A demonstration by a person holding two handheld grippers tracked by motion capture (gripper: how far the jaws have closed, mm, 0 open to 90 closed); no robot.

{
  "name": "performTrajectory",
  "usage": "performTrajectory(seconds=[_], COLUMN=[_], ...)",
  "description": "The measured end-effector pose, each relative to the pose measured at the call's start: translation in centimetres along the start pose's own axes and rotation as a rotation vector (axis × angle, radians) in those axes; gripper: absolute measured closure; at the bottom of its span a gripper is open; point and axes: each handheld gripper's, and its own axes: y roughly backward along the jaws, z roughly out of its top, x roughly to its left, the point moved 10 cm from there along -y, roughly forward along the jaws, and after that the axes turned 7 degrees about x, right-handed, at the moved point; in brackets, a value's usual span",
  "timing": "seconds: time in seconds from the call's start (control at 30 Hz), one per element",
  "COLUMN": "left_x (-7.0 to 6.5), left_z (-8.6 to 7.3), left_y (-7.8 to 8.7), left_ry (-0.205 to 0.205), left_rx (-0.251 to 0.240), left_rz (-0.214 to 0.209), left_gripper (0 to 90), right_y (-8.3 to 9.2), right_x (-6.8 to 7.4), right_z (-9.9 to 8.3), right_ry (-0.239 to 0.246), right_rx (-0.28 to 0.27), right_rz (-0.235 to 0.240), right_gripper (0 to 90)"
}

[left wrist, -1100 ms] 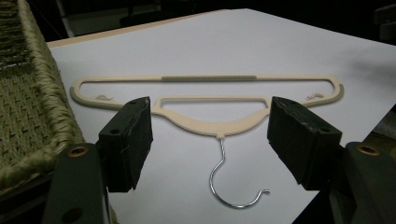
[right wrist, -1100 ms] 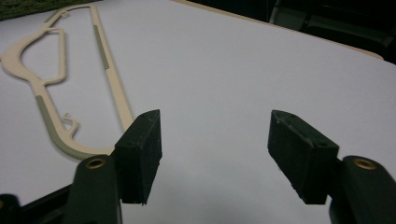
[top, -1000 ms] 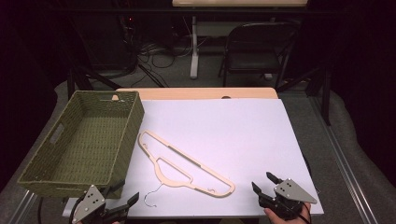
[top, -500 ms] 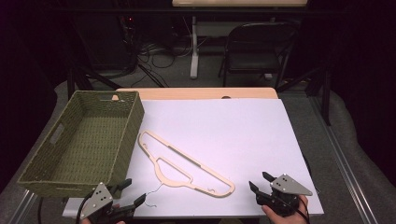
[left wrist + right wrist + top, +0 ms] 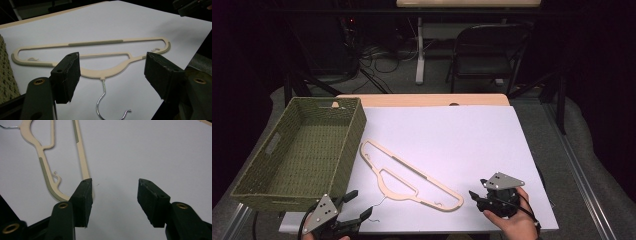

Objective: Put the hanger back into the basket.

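Cream plastic hanger (image 5: 409,175) lies flat on white paper (image 5: 462,145) beside the wicker basket (image 5: 302,150). Left gripper (image 5: 354,210) gapes wide near its wire hook (image 5: 105,105); right gripper (image 5: 477,197), jaws just narrowing yet empty, hovers off its end.

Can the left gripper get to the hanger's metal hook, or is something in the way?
Probably yes. The left gripper has its jaws open, pointing at the metal hook of the hanger, with bare white sheet around it and nothing between.
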Motion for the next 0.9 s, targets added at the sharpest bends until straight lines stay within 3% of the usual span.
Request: performTrajectory(seconds=[0.13, 0.9], left_x=[-0.1, 0.1], left_z=[-0.2, -0.6], left_y=[0.0, -0.2], left_ry=[-0.003, -0.003], left_rx=[0.011, 0.029], left_rz=[0.0, 0.007], left_gripper=[29.8, 31.3], right_y=[-0.3, -1.8], right_x=[0.5, 2.5], right_z=[0.7, 2.7], right_ry=[0.058, 0.197], right_rx=[0.077, 0.274], right_rz=[0.026, 0.162], right_gripper=[45.7, 41.7])
